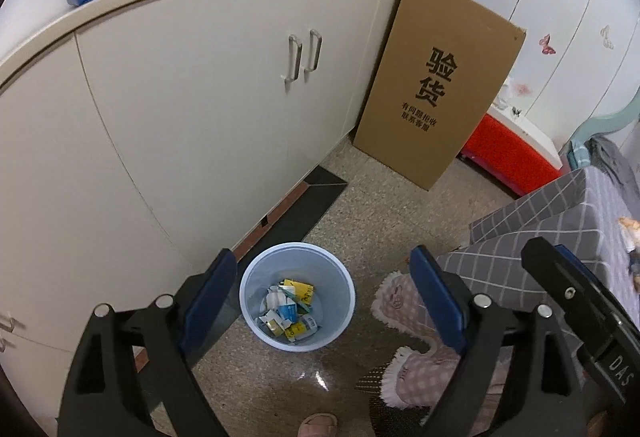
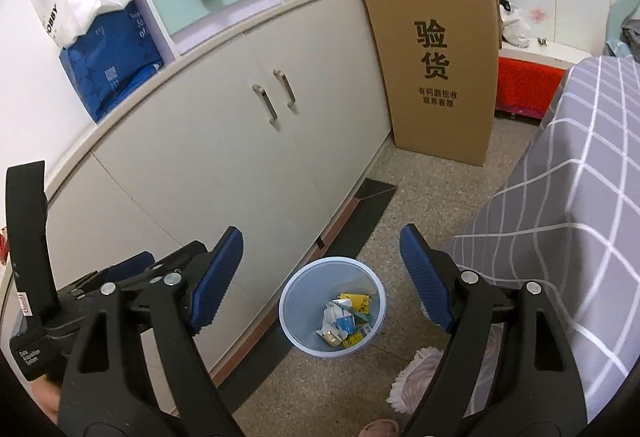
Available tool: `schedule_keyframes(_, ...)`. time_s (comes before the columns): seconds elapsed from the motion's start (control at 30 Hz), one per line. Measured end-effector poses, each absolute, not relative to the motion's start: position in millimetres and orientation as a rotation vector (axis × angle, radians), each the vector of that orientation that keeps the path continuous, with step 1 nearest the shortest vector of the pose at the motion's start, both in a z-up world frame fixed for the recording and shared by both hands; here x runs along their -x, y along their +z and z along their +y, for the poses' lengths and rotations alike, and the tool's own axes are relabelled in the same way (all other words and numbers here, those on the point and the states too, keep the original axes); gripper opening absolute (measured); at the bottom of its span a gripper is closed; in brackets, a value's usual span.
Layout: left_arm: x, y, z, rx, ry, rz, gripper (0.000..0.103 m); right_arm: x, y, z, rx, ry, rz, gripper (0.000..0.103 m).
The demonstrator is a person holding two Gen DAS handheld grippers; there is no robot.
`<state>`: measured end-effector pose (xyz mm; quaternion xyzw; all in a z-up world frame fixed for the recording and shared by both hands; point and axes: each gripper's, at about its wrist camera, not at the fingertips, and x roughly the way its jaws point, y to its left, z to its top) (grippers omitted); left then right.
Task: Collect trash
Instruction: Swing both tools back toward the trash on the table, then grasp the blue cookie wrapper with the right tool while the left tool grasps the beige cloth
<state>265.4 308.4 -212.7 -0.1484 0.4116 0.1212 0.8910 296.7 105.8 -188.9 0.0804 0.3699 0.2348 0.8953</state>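
A pale blue waste bin (image 1: 256,277) stands on the speckled floor by the cabinet; it also shows in the right wrist view (image 2: 292,301). Crumpled yellow, white and blue wrappers (image 1: 290,309) lie in its bottom, also seen in the right wrist view (image 2: 346,321). My left gripper (image 1: 322,265) is open and empty, held above the bin. My right gripper (image 2: 322,241) is open and empty, also above the bin. The left gripper's body (image 2: 100,277) shows at the lower left of the right wrist view, and the right gripper's body (image 1: 576,301) at the right of the left wrist view.
A long beige cabinet (image 1: 180,109) runs along the left. A tall cardboard box (image 1: 436,77) leans at its far end, by a red box (image 1: 508,153). A grey checked cloth (image 2: 576,197) covers furniture on the right. Pink slippers (image 1: 404,301) lie beside the bin.
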Motion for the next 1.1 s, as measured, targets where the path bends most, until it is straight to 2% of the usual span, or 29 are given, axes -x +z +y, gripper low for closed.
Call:
schedule_keyframes(0.3,-237,-160,267,0.297,0.198,0.749,0.086,-269,-142,67,-0.201,0.474,0.670,0.080)
schedule_keyframes(0.63,-231,-129,160,0.223,0.038,0.728,0.086,-234,-101,-49,-0.253,0.345,0.582,0.080)
schedule_keyframes(0.87,-241,-121,62,0.133,-0.101,0.745,0.086,-219,-101,-154,-0.294,0.184,0.592,0.080)
schedule_keyframes(1.1,-249,-123,-7,0.035,-0.171,0.767,0.086,-228,-126,-238,-0.292,0.029,0.709,0.080)
